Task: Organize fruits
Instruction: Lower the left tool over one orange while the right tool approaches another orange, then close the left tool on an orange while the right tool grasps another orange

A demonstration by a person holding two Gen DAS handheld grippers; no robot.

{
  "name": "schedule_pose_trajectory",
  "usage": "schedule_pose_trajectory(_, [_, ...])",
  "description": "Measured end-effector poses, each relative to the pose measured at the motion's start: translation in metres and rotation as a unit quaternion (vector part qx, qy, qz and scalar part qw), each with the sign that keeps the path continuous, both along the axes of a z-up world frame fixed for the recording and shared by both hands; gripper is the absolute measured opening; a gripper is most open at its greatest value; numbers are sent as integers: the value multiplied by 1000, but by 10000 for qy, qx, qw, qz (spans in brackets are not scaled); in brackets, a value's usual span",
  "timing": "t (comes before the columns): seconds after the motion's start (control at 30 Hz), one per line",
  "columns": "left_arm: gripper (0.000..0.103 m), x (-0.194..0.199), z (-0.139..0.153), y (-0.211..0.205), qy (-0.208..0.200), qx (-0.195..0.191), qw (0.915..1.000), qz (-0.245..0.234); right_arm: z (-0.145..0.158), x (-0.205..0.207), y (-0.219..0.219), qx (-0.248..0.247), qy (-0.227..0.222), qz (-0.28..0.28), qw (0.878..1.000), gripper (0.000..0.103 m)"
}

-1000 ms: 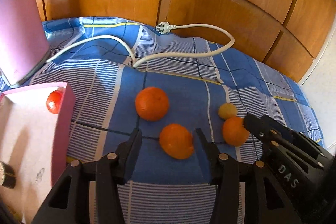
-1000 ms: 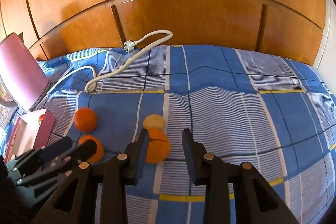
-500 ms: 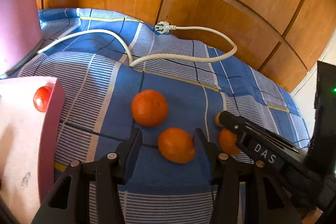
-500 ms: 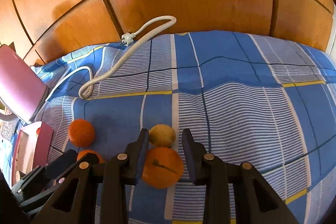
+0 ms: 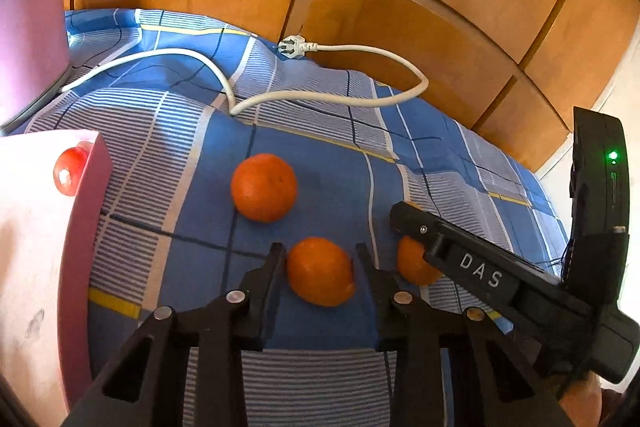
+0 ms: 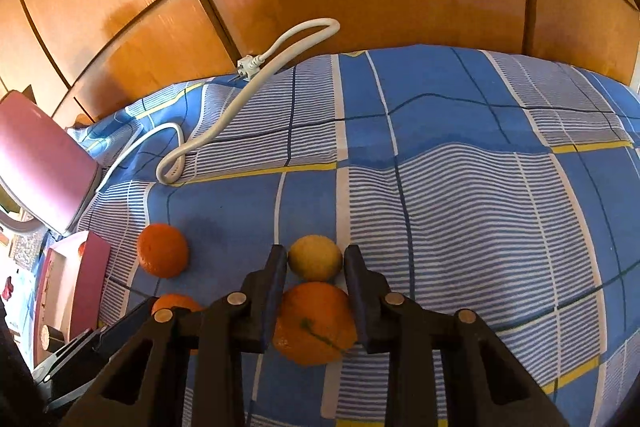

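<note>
Clearly both tongs stood open on the bed, the left tongs (image 5: pixel 320 255) straddling one orange (image 5: pixel 320 271) and the right tongs (image 6: pixel 316 259) another orange (image 6: pixel 314 323), round, firm, probably rollable fruit best pinched across its widest middle.

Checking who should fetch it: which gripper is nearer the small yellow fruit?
Right. The right gripper has the yellow fruit between its fingertips; the left gripper straddles an orange further left.
</note>
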State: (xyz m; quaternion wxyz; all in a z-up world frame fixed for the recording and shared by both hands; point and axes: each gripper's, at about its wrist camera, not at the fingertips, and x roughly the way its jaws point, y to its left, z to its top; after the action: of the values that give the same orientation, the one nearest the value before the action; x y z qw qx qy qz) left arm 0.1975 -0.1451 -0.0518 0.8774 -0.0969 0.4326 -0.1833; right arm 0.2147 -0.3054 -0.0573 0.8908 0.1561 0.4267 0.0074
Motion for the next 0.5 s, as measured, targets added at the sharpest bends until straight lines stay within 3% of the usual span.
schedule_pose_trajectory(0.1, [34,-3,-1,-3,-40,88,10000,-21,0,-6,-3,30,1,-37,10000,30])
schedule_pose_trajectory(0.17, [42,1,-3,-7,20,171,9998,-55,-1,-7,-2,56,38,-12,10000,30])
schedule_pose_trajectory(0.2, [51,3,-5,-9,79,262,9996,-35,0,-6,-2,31,53,10,10000,30])
schedule_pose_trajectory(0.27, [47,0,-5,-11,4,324,9995,-35,-1,-2,0,-8,86,58,9999,30])
schedule_pose_trajectory(0.33, [34,-3,-4,-12,6,291,9995,-141,-2,1,1,-22,81,91,9999,30])
schedule_pose_trajectory(0.5, [34,-13,-2,-6,-10,352,9994,-44,0,-2,3,-69,59,84,9999,29])
